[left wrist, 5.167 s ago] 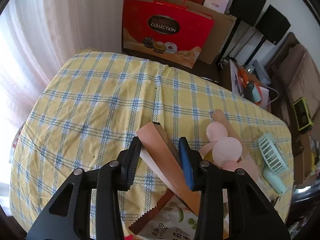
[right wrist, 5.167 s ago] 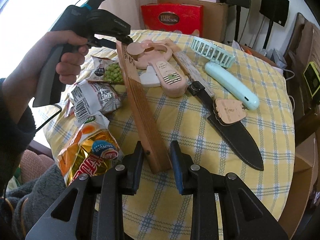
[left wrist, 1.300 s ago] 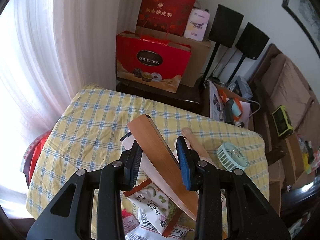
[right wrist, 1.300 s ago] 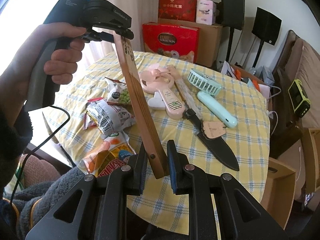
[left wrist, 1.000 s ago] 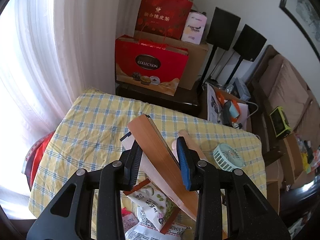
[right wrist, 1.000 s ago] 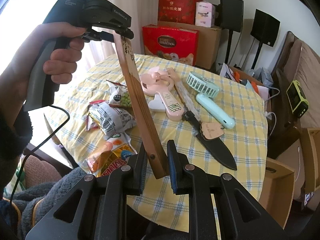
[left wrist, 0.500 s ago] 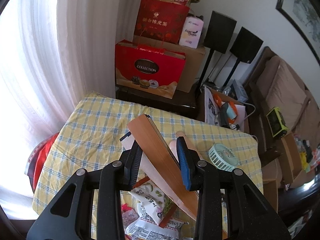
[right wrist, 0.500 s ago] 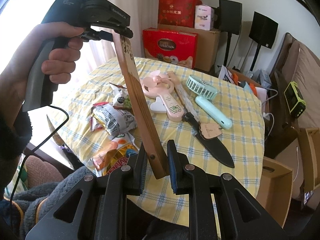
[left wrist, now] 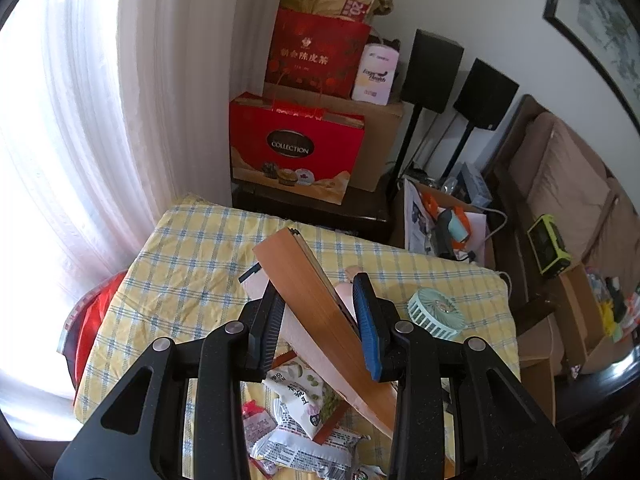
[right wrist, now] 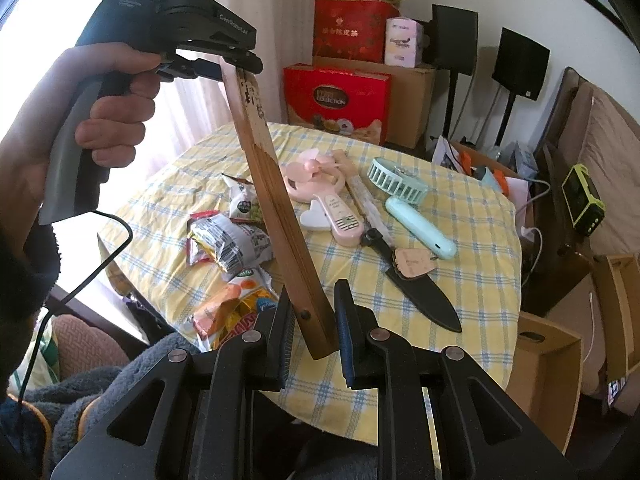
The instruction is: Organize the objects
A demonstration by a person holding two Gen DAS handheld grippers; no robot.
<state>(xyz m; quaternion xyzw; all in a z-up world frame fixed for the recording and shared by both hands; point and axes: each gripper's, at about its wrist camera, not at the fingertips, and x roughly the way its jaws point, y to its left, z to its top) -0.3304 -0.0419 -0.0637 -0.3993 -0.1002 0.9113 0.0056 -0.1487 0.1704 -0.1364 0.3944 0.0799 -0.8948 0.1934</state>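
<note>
Raised clear of the table (right wrist: 460,216) since the earliest frames, where it lay along the cloth: folded wooden fan (right wrist: 280,208), now carried in the air between both grippers. Table seen from higher and farther off than a second ago.

Fan orientation:
- Long axis steeply tilted, close to upright in the right wrist view.
- Pivot end with its rivet low and near; opposite end high and far, leaning left.
- In the left wrist view, fan (left wrist: 320,312) runs diagonally, far end pointing up and left, near end dropping right.

Grip state:
- Right gripper (right wrist: 310,320): fingers nearly together, clamped on the pivot end.
- Left gripper (left wrist: 320,320): fingers partly apart, clamped on the upper end across its broad faces. Same gripper visible at upper left of the right wrist view, held by a hand (right wrist: 104,120).

Below the fan, on the yellow checked cloth:
- Snack packets (right wrist: 228,236) at near left, directly under the fan.
- Pink handheld fan (right wrist: 324,196) at centre, a white heart-shaped item touching its handle.
- Mint handheld fan (right wrist: 404,196) just to the right.
- Black sheath (right wrist: 416,288) with a foot-shaped tag, near right.

Beyond the far edge of the table: red gift box (left wrist: 296,152) marked COLLECTION, cardboard carton behind it, two black speakers (left wrist: 432,70) on stands.
</note>
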